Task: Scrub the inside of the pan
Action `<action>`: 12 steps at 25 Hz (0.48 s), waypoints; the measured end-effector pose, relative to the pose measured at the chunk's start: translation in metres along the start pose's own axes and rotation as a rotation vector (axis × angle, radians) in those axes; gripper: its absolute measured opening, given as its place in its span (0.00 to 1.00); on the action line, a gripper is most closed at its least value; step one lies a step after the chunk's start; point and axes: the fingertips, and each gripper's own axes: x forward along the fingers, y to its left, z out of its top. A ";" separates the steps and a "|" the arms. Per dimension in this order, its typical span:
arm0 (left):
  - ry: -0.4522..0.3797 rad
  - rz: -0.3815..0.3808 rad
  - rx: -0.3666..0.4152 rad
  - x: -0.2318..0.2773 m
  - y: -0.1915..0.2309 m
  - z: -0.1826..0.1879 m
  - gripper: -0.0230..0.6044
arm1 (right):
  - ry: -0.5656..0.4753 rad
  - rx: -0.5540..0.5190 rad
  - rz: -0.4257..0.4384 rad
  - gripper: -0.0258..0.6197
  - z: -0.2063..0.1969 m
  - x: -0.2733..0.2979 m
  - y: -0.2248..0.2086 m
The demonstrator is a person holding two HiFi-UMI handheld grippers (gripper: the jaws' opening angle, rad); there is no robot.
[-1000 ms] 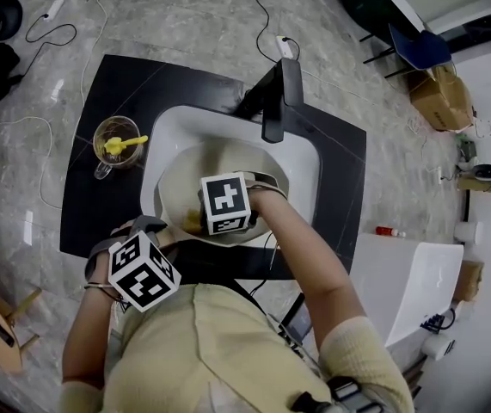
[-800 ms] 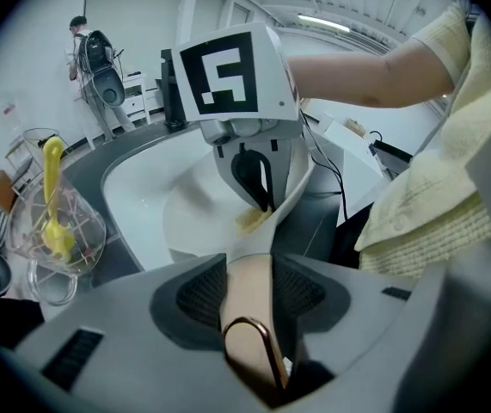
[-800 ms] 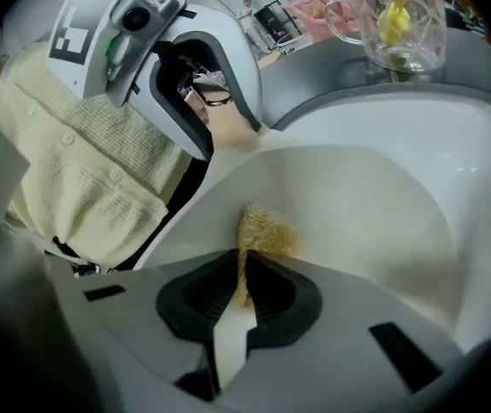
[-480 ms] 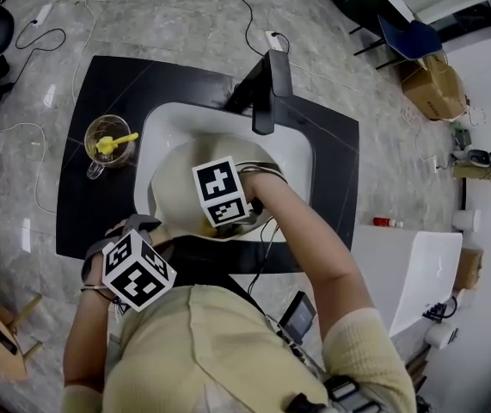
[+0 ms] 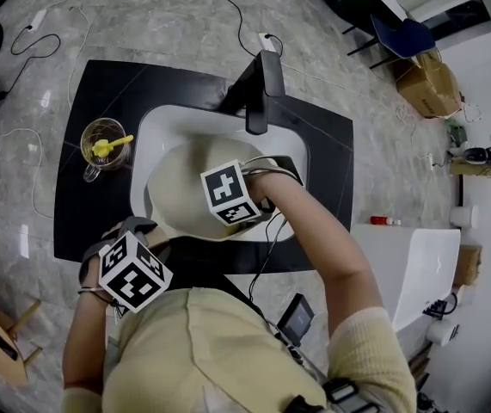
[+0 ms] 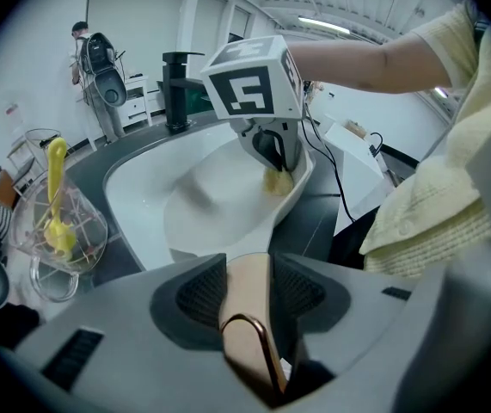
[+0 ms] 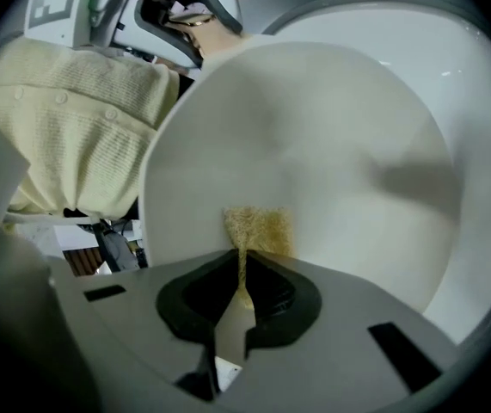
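A cream pan [image 5: 176, 188] lies tilted in the white sink [image 5: 301, 157]. My left gripper [image 5: 144, 231] is at the sink's near left edge, shut on the pan's copper-coloured handle [image 6: 247, 317], which runs between its jaws. My right gripper [image 5: 249, 209] reaches into the pan from the right. It is shut on a yellow scrub sponge [image 7: 258, 229] that presses against the pan's inner wall [image 7: 314, 144]. In the left gripper view the sponge [image 6: 275, 181] shows under the right gripper [image 6: 273, 157] near the pan's right rim. The pan's inside [image 6: 219, 205] looks plain and pale.
A black faucet [image 5: 258, 89] overhangs the back of the sink. A glass mug holding a yellow brush [image 5: 103, 144] stands on the black counter [image 5: 82, 213] left of the sink. Cables run over the floor behind. A person [image 6: 99, 54] stands far off.
My right gripper has slid the sponge a little to the right inside the pan. The left gripper keeps its hold on the handle.
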 end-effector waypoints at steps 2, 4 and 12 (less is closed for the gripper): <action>-0.002 -0.002 -0.002 0.000 0.000 0.000 0.31 | 0.071 0.048 -0.062 0.10 -0.015 0.004 -0.011; -0.004 -0.004 -0.005 0.000 0.000 0.000 0.31 | 0.128 0.085 -0.124 0.10 -0.026 0.006 -0.022; -0.014 -0.013 -0.025 -0.001 0.000 0.000 0.31 | 0.217 0.143 -0.360 0.10 -0.049 0.009 -0.068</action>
